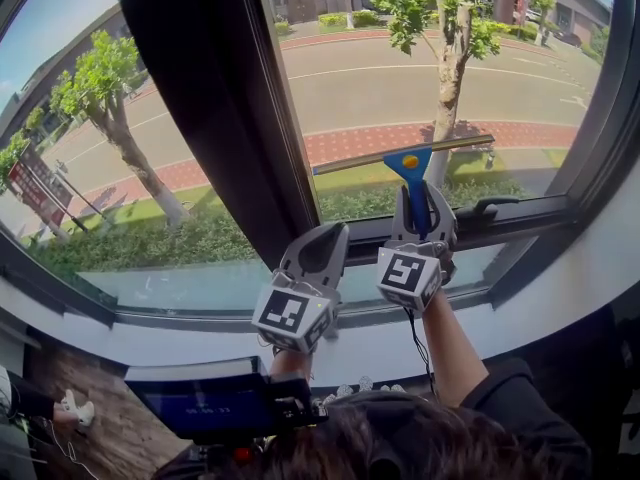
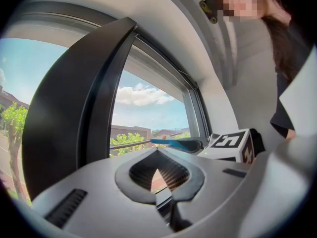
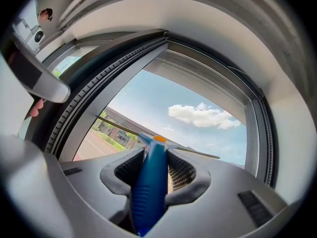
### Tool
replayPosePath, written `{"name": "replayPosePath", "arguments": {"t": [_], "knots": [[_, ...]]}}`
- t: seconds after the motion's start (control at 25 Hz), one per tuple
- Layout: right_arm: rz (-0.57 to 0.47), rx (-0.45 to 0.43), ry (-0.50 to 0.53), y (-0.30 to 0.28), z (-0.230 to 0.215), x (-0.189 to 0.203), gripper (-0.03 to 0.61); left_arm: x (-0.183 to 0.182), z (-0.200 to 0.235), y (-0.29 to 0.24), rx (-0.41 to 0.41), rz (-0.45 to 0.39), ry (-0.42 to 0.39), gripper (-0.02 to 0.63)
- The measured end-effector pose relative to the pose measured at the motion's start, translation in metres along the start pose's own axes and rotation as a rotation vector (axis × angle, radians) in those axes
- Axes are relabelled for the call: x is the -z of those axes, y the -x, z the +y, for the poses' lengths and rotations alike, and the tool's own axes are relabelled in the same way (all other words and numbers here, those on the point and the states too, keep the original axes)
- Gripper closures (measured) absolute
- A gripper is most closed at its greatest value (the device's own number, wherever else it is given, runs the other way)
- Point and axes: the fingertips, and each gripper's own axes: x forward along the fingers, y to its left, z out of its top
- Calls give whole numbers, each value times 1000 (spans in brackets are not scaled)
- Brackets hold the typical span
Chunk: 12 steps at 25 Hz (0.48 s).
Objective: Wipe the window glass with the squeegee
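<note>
The right gripper (image 1: 422, 196) clamps the blue-handled, metal-bladed squeegee (image 1: 410, 160), its blade at twelve o'clock against the clear window glass (image 1: 380, 78) for wiping, while the left gripper (image 1: 328, 233) waits closed and empty.

Outside, ahead of you, road (image 1: 370, 93) at twelve o'clock, red brick path (image 1: 365, 144) just below it, right tree (image 1: 447, 78) at one o'clock, left tree (image 1: 120, 138) at ten, hedge (image 1: 150, 243) at nine, blue-lit screen (image 1: 205, 406) at your seven o'clock, wooden floor (image 1: 110, 443) beside it.
</note>
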Motion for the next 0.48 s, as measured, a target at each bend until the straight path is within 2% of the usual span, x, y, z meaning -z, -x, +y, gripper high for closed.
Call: {"name": "replayPosePath", "arguments": {"t": [0.48], "knots": [[83,-25,35,9,18,38,437,1,2,0,-4,6,-5,612]]}}
